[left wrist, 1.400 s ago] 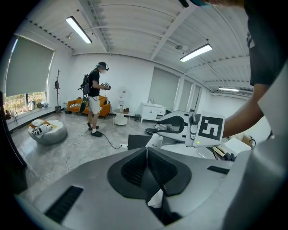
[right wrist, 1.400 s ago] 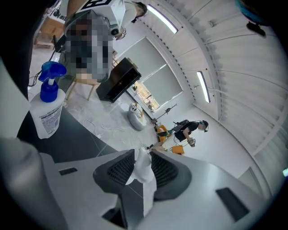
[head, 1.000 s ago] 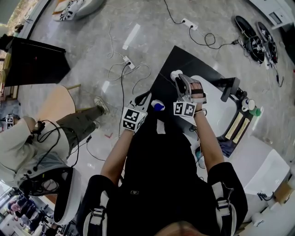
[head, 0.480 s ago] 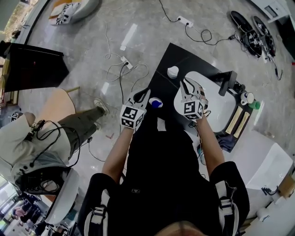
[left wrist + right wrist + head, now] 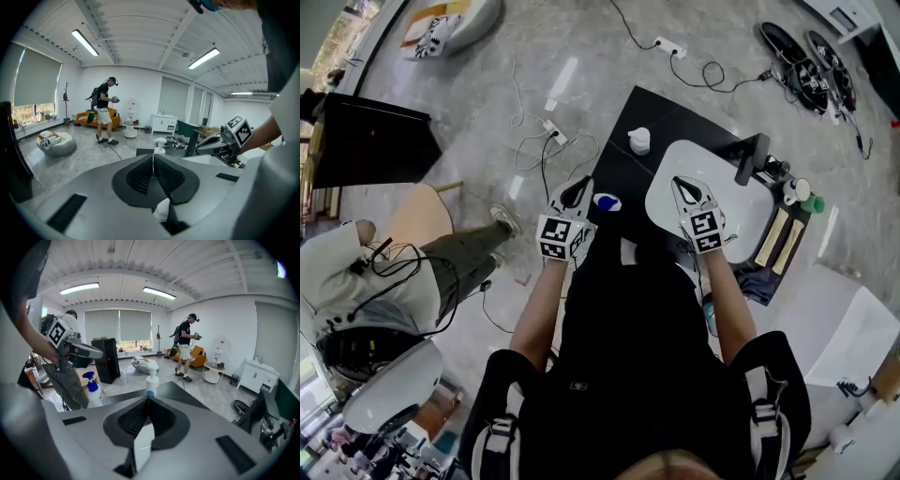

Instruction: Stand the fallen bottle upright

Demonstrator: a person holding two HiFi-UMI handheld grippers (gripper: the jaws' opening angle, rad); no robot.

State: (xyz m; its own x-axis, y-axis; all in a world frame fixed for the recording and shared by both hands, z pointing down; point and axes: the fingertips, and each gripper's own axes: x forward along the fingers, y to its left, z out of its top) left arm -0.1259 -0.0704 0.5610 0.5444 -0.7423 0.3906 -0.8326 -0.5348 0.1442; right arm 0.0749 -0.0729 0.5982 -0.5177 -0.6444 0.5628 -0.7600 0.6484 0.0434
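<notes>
Black table [image 5: 686, 122], upright white bottle [image 5: 639, 140]

The floor [image 5: 478, 94] is polished grey with a marbled look, and white cables [image 5: 546, 150] and a power strip [image 5: 667, 44] trail across it. White walls [image 5: 136, 89] rise to a white beamed ceiling [image 5: 140, 28] lit by long strip lights [image 5: 85, 42]. Roller blinds [image 5: 117, 326] cover the wide windows. An orange sofa [image 5: 82, 117], a small round white table [image 5: 130, 129], a white cabinet [image 5: 163, 123], a coat stand [image 5: 66, 101] and a white beanbag [image 5: 56, 143] stand around the edges. A black table [image 5: 675, 117] sits mid-room.
</notes>
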